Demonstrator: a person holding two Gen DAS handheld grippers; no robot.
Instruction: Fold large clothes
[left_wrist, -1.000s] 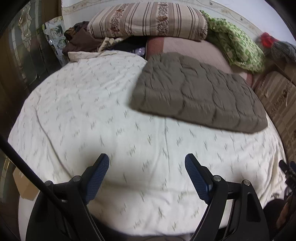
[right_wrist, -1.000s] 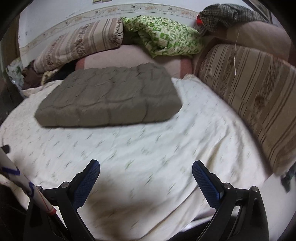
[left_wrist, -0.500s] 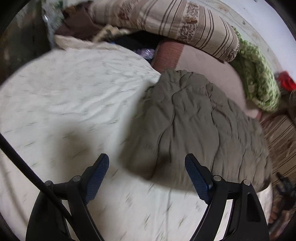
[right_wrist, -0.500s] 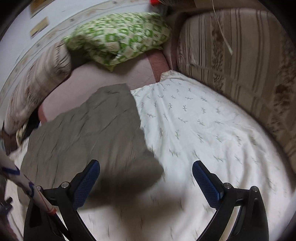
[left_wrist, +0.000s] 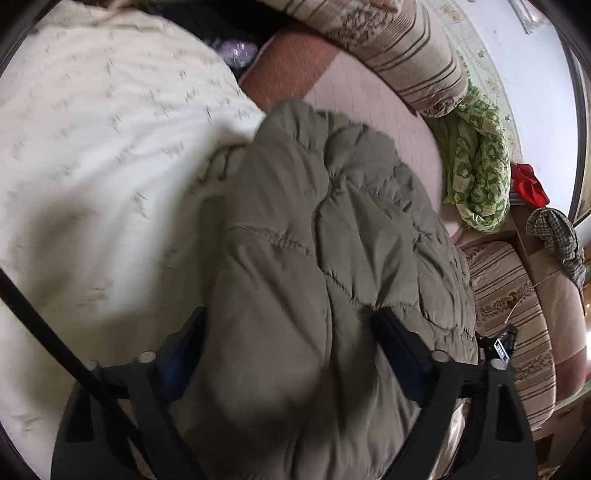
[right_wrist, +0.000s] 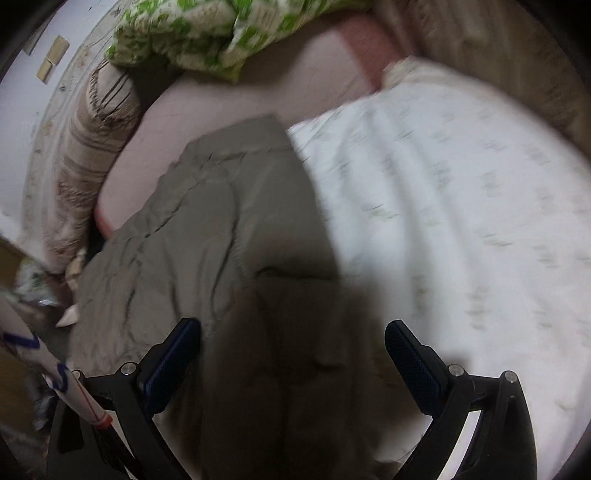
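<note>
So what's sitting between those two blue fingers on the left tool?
In the left wrist view, the padded grey-brown garment bulges up between the open left gripper; its fingers straddle the fabric without pinching it.

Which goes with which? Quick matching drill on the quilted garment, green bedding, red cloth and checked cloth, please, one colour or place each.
Things:
1. quilted garment
2. patterned bedding
3. small bunched cloth
4. checked cloth

Descriptions:
A. bright red, at the far edge by the wall
B. olive-grey, bulging between the left gripper's open fingers
C. dark check, draped over the striped cushion's top
D. green and white, bunched beside the striped pillow

Pairs: 1-B, 2-D, 3-A, 4-C
</note>
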